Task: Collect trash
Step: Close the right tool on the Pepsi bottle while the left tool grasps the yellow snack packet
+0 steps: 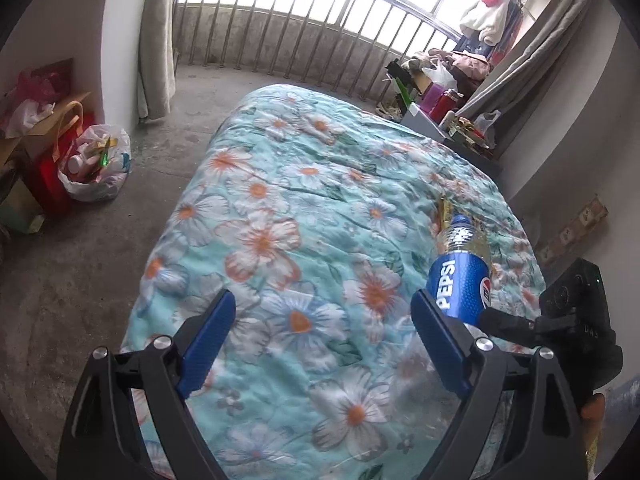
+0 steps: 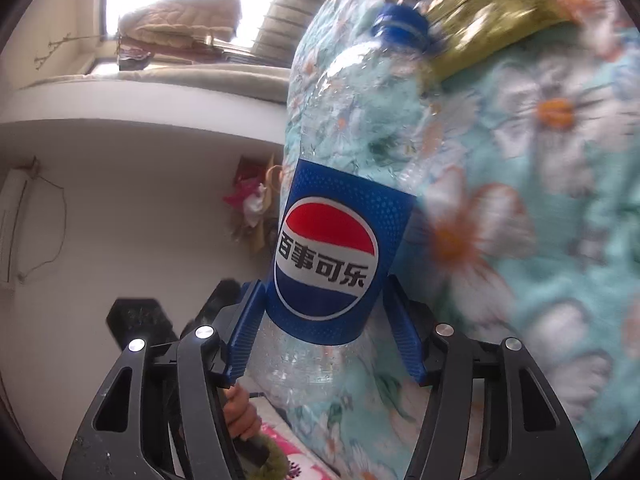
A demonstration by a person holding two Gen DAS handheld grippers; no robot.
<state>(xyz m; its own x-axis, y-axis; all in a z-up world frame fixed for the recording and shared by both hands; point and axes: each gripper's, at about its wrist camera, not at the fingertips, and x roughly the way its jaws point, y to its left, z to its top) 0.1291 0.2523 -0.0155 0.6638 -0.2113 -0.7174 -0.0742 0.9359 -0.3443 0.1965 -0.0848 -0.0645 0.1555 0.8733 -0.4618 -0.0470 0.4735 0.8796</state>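
Note:
An empty clear Pepsi bottle (image 2: 332,248) with a blue label and blue cap sits between the blue fingers of my right gripper (image 2: 324,320), which is shut on its lower body. The bottle also shows in the left wrist view (image 1: 460,276), held above the floral bedspread (image 1: 300,220), with the right gripper (image 1: 500,320) at its base. A gold snack wrapper (image 2: 492,12) lies on the bedspread just beyond the bottle's cap; it also shows in the left wrist view (image 1: 446,212). My left gripper (image 1: 320,312) is open and empty over the bed.
A white plastic bag (image 1: 96,164) full of trash stands on the concrete floor left of the bed, by red and brown bags (image 1: 48,152). Cluttered boxes and clothes (image 1: 444,92) fill the far right corner. A railing and window lie beyond the bed.

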